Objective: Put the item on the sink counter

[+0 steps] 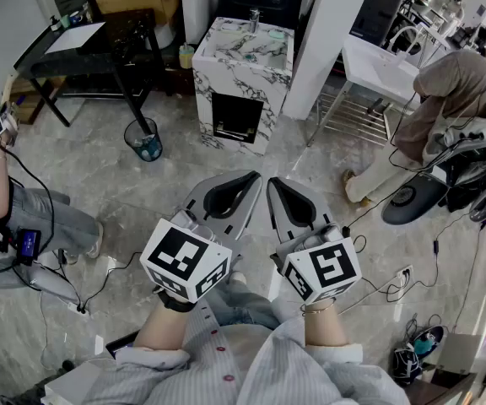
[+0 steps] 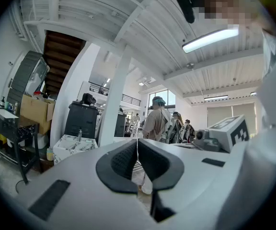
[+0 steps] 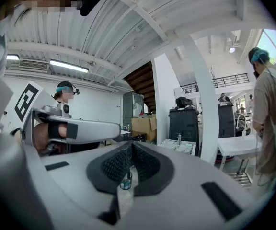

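The marble sink counter stands ahead on the floor, a faucet on its top. It also shows in the left gripper view as the counter and in the right gripper view as the counter. I hold both grippers level and side by side, well short of it. My left gripper is shut, its pads meeting with nothing between them. My right gripper is shut and empty too. I cannot tell which thing is the item; neither gripper holds one.
A wire bin stands on the floor left of the counter, beside a black table. A white pillar rises to the counter's right, then a white basin stand and a bending person. Another person sits at left. Cables cross the floor.
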### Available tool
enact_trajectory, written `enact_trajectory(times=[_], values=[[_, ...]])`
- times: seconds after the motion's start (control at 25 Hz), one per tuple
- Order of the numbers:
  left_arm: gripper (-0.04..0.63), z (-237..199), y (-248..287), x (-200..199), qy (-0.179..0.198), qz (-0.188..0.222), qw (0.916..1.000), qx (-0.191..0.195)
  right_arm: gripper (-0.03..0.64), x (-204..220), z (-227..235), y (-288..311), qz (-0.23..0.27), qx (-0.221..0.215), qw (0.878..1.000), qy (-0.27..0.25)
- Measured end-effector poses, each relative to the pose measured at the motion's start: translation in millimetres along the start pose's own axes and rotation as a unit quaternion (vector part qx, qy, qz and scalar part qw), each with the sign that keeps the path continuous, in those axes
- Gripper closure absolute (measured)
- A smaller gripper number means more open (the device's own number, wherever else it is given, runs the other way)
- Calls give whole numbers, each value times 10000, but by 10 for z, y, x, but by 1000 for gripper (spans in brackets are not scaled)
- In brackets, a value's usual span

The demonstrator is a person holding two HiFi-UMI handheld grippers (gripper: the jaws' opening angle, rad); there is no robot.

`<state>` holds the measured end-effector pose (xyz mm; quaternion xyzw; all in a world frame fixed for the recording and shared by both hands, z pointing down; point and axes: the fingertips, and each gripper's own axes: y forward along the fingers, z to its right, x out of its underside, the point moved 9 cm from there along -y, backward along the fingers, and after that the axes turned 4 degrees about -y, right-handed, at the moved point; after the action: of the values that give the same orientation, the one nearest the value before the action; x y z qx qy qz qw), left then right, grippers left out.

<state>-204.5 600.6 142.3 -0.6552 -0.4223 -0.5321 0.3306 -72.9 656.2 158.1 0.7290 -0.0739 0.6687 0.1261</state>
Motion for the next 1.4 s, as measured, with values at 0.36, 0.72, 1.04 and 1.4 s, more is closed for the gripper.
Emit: enact_trajectory(times=[0.36,0.72,1.04,1.4], values=[[575,54,213,82,41,-10,9999,-151,607,74,266,-40,37,-19,10000,-12],[575,151,280,145,65,-59,9995,-292,606,146,390,-111,39,-90,9999,36],[575,113,435,201,69,-206,9995,-208,606,244,520,-85,-60,50,9998,156],[575,-274,962,130,55,-268,9996,-5,606,238,942,263,-112,353,9992,158]])
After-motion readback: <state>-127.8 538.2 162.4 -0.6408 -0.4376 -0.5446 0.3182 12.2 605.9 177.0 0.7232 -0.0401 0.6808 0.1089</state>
